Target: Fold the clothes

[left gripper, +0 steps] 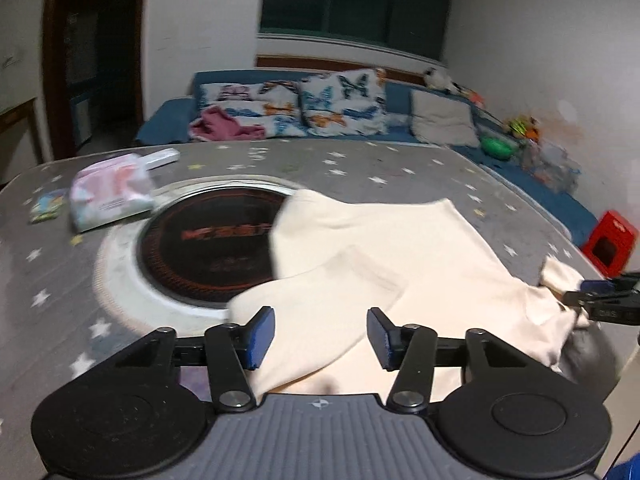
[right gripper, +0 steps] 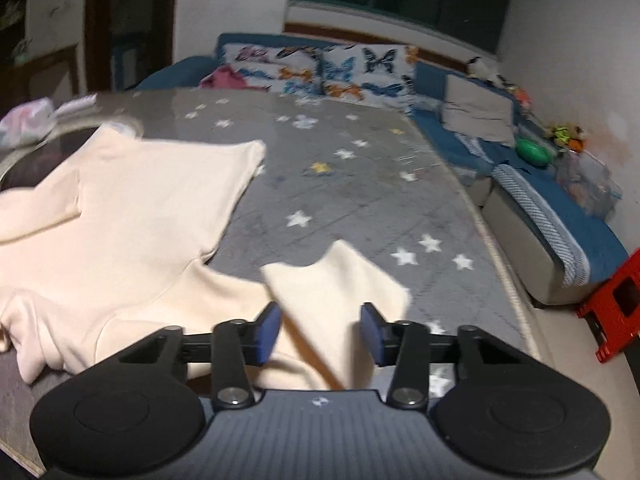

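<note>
A cream long-sleeved garment (left gripper: pixel 380 248) lies spread on the grey star-patterned table (left gripper: pixel 360 160). It also shows in the right wrist view (right gripper: pixel 140 216). My left gripper (left gripper: pixel 321 338) is open, its blue pads either side of a cream sleeve near the front edge. My right gripper (right gripper: pixel 321 334) is open, with the other sleeve end (right gripper: pixel 340 280) lying between and just ahead of its pads. The right gripper also shows at the right edge of the left wrist view (left gripper: pixel 600 300), beside the sleeve end.
A round black induction hob (left gripper: pixel 212 240) is set in the table, partly under the garment. A tissue pack (left gripper: pixel 112 192) lies at the left. A blue sofa (left gripper: pixel 320 112) with butterfly cushions stands behind. A red stool (right gripper: pixel 616 308) stands at the right.
</note>
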Demonstrator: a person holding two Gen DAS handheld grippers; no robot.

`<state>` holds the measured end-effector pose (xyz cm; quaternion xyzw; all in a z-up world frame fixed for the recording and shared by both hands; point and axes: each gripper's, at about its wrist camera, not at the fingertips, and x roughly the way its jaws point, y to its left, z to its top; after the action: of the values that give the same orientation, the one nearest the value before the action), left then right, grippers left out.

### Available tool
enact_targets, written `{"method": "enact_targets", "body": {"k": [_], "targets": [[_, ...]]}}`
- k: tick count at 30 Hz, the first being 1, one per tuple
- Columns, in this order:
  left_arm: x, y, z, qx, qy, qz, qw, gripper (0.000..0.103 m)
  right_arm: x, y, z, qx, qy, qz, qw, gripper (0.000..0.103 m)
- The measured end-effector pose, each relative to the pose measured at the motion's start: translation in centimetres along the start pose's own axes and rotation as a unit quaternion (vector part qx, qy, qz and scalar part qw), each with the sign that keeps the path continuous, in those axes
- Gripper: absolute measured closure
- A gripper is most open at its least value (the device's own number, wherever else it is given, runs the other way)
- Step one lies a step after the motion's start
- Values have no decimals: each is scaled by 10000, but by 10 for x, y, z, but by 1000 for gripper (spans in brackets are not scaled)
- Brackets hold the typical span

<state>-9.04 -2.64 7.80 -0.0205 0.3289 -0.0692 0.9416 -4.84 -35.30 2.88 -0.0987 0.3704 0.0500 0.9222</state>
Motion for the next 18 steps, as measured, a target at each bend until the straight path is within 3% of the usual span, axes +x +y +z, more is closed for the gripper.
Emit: {"method": "enact_targets", "body": {"k": [3, 5, 7, 12, 16, 18], "targets": [[20, -15, 3, 225, 90, -124, 9996, 51, 8, 6, 1, -122, 65, 39, 9999, 79], [35, -22, 6, 321, 171, -187, 9992, 52, 12, 6, 1, -128, 77, 22, 9999, 94], [48, -27, 8, 402, 254, -202, 9987, 53, 13, 2, 2, -66, 51, -1, 10000, 98], [77, -38, 8, 626, 419, -178, 9970, 53, 3, -24, 3, 335, -219, -405, 9984, 101], [91, -43, 7, 743, 486, -186, 9959, 53, -4, -61, -4, 986, -296, -954, 9901, 101], [100, -43, 7, 732, 535, -154, 9958, 58, -5, -78, -12, 1283, -228, -1132, 9850, 98]]}}
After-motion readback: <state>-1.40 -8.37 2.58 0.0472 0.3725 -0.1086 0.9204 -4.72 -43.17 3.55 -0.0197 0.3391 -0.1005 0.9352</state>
